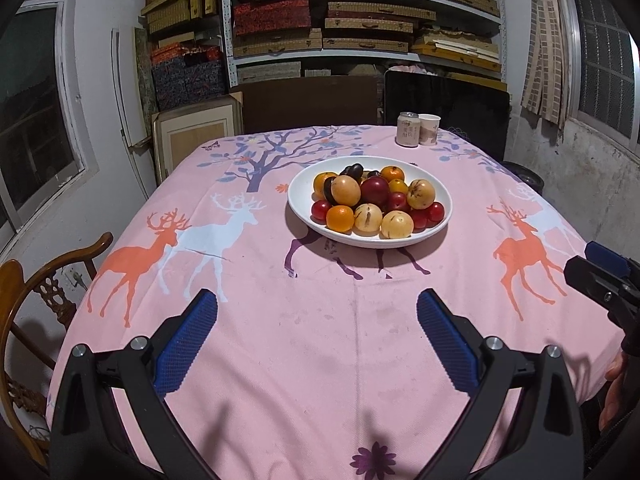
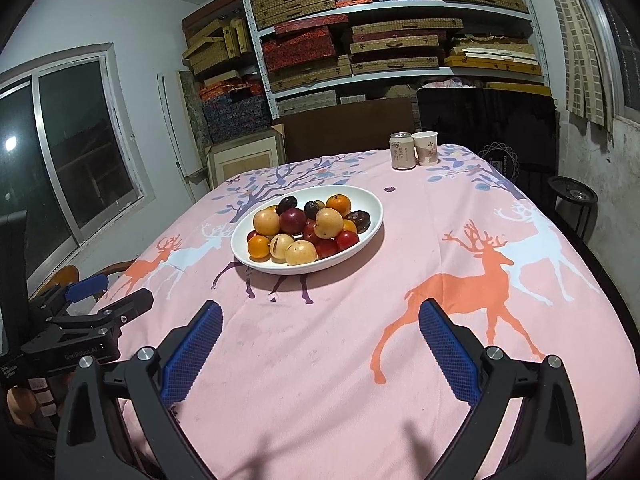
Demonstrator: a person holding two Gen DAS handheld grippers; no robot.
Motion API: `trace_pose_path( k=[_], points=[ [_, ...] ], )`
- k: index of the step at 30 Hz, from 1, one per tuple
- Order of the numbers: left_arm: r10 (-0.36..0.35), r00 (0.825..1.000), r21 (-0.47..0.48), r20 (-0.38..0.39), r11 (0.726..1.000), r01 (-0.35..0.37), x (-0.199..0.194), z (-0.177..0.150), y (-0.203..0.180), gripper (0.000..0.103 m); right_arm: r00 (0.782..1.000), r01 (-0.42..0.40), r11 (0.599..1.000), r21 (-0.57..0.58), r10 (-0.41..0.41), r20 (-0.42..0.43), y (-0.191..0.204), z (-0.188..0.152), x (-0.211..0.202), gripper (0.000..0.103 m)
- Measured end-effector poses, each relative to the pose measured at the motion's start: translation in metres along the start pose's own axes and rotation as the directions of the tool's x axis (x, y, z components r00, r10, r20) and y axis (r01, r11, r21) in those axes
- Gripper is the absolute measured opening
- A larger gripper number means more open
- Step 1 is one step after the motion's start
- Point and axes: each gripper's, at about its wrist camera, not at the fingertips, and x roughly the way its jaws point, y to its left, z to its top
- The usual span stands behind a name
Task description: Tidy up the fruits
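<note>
You are holding both sets of jaws, left gripper and right gripper, spread wide and gripping nothing, hovering over the pink deer-print surface. Ahead of both jaws, the fruits, smooth, round, yellow, orange, red and dark, are sitting heaped in a shallow glossy white bowl, likely gathered there for reach.

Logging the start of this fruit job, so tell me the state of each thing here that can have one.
Left gripper: open, empty, above the cloth.
Right gripper: open, empty.
Plate: upright, heaped with fruit.
Can: upright, beside the cup.
Cup: upright; contents not visible.
</note>
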Motion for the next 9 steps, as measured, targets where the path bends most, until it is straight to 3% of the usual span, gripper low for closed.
trace_pose_path(
  k=[9],
  points=[
    [0.008, 1.0, -0.024, -0.018, 1.0, -0.008, 0.0068, -0.0021, 0.0059, 0.098, 1.0, -0.001, 1.0, 0.001, 0.001, -0.009, 0.0011, -0.0026, 0.0019, 0.099]
  ],
)
